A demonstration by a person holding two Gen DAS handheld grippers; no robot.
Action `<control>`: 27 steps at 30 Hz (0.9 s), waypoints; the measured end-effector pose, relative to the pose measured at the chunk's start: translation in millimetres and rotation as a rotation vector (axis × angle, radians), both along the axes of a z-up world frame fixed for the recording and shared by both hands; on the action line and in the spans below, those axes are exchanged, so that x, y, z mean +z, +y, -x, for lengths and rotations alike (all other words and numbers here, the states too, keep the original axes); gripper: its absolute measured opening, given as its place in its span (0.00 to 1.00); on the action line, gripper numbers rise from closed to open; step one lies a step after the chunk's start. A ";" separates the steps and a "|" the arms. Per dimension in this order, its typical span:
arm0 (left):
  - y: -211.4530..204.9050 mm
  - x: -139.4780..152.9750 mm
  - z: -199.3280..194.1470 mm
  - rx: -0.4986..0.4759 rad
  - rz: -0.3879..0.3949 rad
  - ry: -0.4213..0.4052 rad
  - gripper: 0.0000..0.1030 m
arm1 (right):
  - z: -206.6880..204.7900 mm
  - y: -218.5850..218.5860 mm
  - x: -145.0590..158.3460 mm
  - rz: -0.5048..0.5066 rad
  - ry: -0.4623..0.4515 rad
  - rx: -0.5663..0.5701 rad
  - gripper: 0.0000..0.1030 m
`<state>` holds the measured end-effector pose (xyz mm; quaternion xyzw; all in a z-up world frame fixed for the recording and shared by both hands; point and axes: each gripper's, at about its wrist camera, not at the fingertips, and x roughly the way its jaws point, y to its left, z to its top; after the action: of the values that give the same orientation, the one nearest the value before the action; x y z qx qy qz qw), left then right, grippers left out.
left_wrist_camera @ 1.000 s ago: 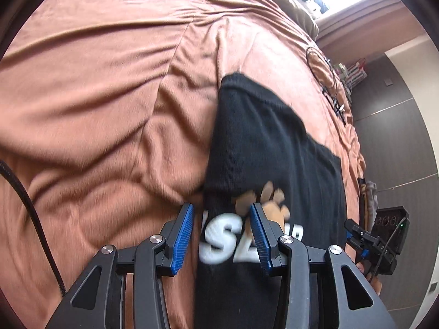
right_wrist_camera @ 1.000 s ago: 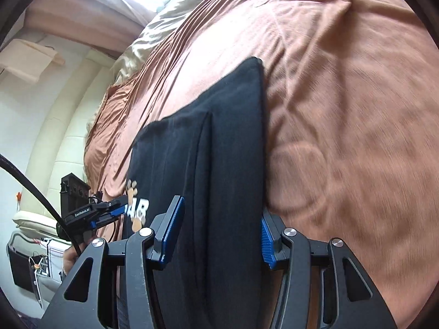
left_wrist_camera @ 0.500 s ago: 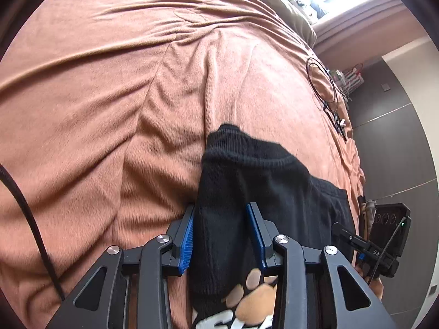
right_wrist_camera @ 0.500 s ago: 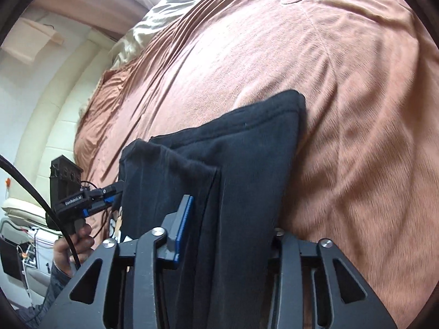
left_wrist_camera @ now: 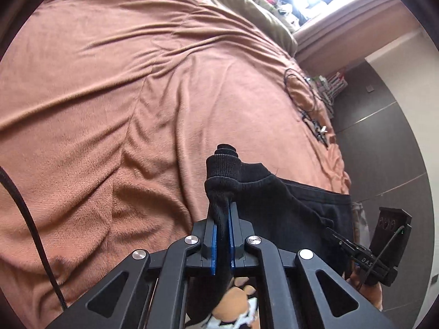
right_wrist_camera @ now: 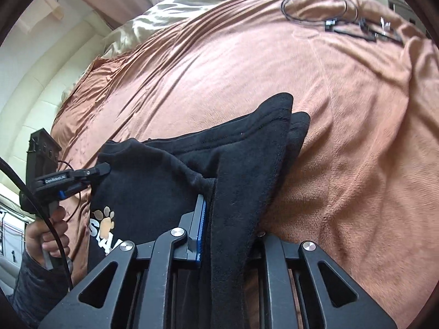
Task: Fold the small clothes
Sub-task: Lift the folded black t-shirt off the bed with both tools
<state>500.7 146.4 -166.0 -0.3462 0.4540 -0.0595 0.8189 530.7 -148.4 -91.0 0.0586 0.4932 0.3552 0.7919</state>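
Observation:
A small black garment (left_wrist_camera: 277, 208) with a paw print and white letters lies on the brown bed cover (left_wrist_camera: 109, 109). My left gripper (left_wrist_camera: 222, 213) is shut on its ribbed edge, which bunches up above the blue pads. In the right wrist view my right gripper (right_wrist_camera: 219, 219) is shut on the other end of the black garment (right_wrist_camera: 241, 170), whose cloth drapes over and hides the right finger. The paw print (right_wrist_camera: 105, 219) shows at lower left. Each gripper shows in the other's view, the right one (left_wrist_camera: 356, 249) and the left one (right_wrist_camera: 79, 176).
Black cables (left_wrist_camera: 307, 101) lie on the bed cover near its far right edge, also in the right wrist view (right_wrist_camera: 343, 19). An olive-beige duvet (left_wrist_camera: 255, 8) lies at the head of the bed. A dark wall panel (left_wrist_camera: 384, 150) stands past the bed edge.
Both grippers went from open around the garment's edge to shut on it. The cloth has bunched and lifted at both ends, and the far edge has drawn nearer.

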 end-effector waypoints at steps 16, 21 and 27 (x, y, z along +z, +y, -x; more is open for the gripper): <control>-22.6 83.1 55.6 -0.049 -0.002 -0.150 0.06 | 78.4 -31.1 53.6 -0.050 -0.135 -0.011 0.10; -33.0 115.6 77.8 -0.061 -0.015 -0.202 0.06 | 108.1 -60.4 70.9 -0.095 -0.173 -0.038 0.09; -53.2 158.5 113.9 -0.083 -0.029 -0.287 0.06 | 151.5 -98.4 96.9 -0.127 -0.231 -0.060 0.09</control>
<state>386.9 93.2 -7.5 -0.3031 0.3469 -0.1356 0.8772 379.1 -246.8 5.9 0.0820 0.3730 0.3662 0.8485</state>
